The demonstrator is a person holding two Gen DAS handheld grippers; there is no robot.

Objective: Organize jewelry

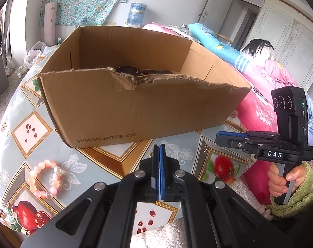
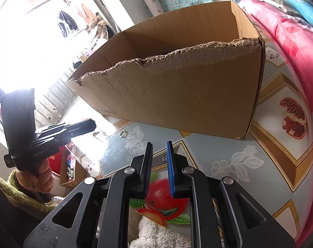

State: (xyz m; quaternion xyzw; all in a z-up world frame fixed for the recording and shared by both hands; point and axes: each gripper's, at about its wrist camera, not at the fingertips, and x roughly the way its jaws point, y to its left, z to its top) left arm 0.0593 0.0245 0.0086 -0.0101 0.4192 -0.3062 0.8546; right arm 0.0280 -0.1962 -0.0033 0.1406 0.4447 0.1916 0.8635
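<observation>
Progress check, judging from how things are lying now: partway, not finished.

Left gripper (image 1: 158, 161) is sitting clenched with its pads flat together and nothing between them. Right gripper (image 2: 158, 159) is standing with its jaws a little apart, also holding nothing; only the tablecloth (image 2: 228, 144) is showing through the gap.

The cardboard box (image 1: 135, 107) is sitting on the table straight ahead of both tools, open at the top, near wall torn ragged. Something dark is lying inside on the floor of it, a dark item (image 1: 127, 70) with a round head and a strap-like tail (could be a watch, but I'm not calling it from this view). So at least one piece is looking stowed.

Still out on the cloth:
- pink bead bracelet (image 1: 45, 178), lying left of the left gripper, well clear of the box and untouched
- small ring (image 2: 122, 133), lying on the cloth near the box's front wall, between the two tools in the right wrist view
- something thin and dark just left of the ring, too blown out by window glare to identify

My read: two pieces at minimum are waiting to go in. Neither tool is touching either of them at the moment.
</observation>
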